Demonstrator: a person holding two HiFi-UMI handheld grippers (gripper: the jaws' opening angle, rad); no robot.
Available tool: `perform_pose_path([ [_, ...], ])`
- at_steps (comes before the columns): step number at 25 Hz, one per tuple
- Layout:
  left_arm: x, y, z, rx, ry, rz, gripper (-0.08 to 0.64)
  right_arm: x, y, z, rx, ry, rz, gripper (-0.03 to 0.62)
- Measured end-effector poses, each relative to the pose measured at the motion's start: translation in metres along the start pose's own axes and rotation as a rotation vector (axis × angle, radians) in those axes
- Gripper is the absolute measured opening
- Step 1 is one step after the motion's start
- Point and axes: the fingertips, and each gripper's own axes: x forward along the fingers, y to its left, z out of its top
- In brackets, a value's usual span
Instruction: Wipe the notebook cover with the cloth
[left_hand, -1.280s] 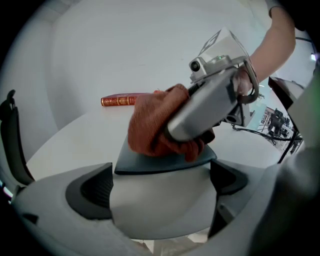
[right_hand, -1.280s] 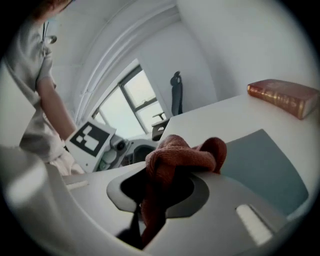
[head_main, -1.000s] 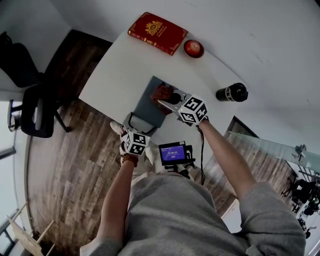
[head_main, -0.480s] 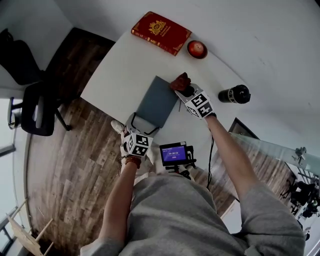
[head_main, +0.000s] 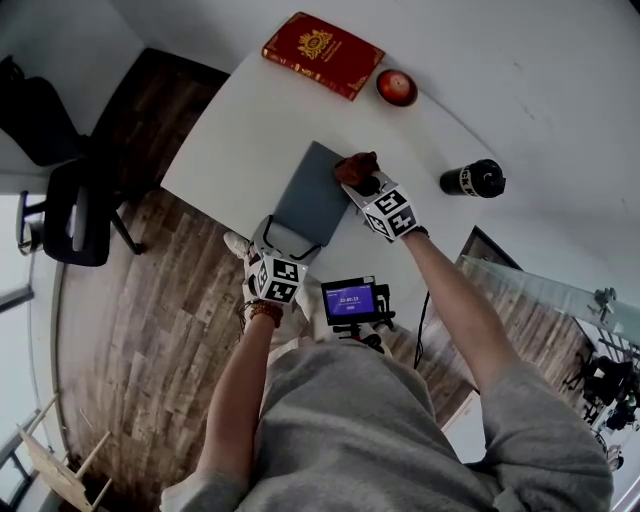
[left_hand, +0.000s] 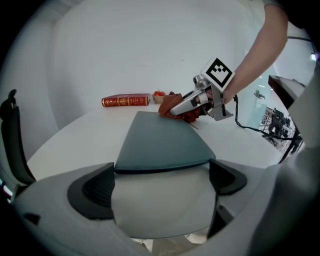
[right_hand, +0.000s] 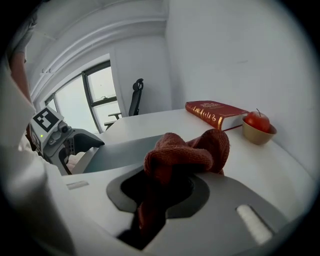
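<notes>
The left claw (left_hand: 162, 170) had its jaws spread wide. Their pads met the two side edges of the notebook (head_main: 312, 198) at its near end, so it appeared to be bracing the notebook and not hanging free. The grey-blue notebook lay flat on the white surface (head_main: 235, 140), its near end close to the surface's near edge. The right claw (right_hand: 165, 185) was closed on a bunched rust-red cloth (right_hand: 187, 150), which bulged out past the jaw tips. In the head view the cloth sat at the notebook's far right corner, partly over the cover's edge.

The likeliest trouble was the cloth. It was gripped by a fold only, and a firm drag across the cover could pull it loose or roll it under. The hard jaw tips would then rub the cover instead. If the left claw's hold was light, a sideways stroke could pivot the notebook or push it toward the near edge. A stroke carried too far outward would head toward the small bowl holding an apple (head_main: 397, 87) by the far edge.

The notebook cover showed no writing. The red book (head_main: 322, 42) at the far edge bore a gold emblem, and the gilt lettering on its spine was too small to read. So were the white band on the black tumbler (head_main: 472, 178) and the digits on the small screen (head_main: 350, 298).
</notes>
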Motion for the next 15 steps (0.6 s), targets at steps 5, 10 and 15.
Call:
perform_pose_path([
  [5,0.001,0.0,0.0,-0.002,0.0,0.0,0.589,0.002,0.006,-0.003,-0.017,0.026,0.016,0.083],
  [10,0.001,0.0,-0.001,0.0,0.001,0.0,0.589,0.001,0.02,-0.005,0.019,0.035,0.023,0.083],
  [15,0.003,0.001,-0.001,-0.001,0.001,0.0,0.589,0.002,0.037,-0.009,0.017,0.026,0.039,0.083],
])
